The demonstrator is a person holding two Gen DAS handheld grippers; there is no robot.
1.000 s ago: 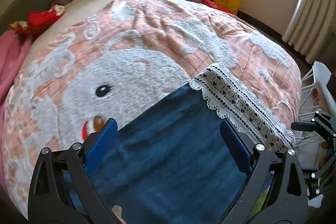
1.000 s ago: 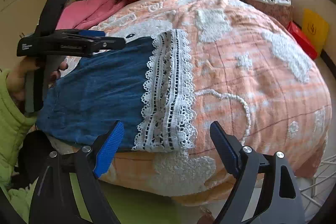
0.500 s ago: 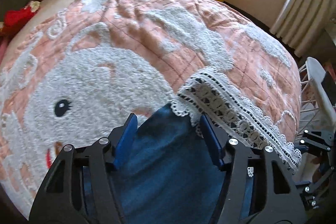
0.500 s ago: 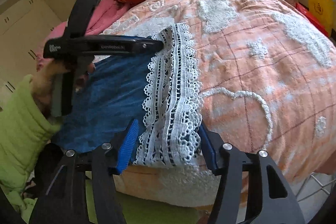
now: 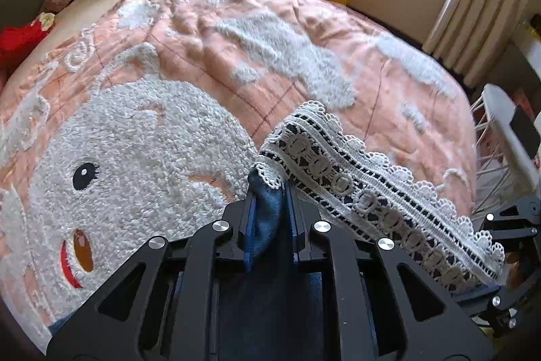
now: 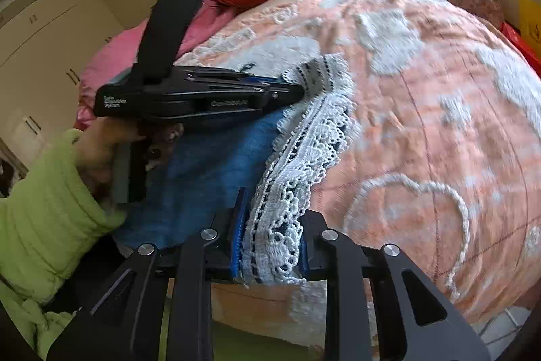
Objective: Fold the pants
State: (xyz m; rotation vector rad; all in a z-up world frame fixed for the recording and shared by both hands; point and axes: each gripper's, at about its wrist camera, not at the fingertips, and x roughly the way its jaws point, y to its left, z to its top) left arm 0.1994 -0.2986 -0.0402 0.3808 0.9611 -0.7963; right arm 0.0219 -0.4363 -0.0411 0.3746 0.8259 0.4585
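left wrist view: the left gripper [image 5: 269, 219], jaws just closing, is clamped on a bunched fold of the blue pants [image 5: 267, 310] beside their lace hem [image 5: 372, 192], on the bed's near edge.

right wrist view: the right gripper [image 6: 270, 242], also just closing, pinches the lace hem [image 6: 304, 151] at the near edge of the peach blanket [image 6: 422, 90].

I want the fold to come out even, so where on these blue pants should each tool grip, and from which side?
Probably at the two corners of the lace hem, coming in from the near bed edge. The left tool has just closed on the far corner's blue cloth, the right tool on lace at the near one; the pants lie flat on the bedspread.
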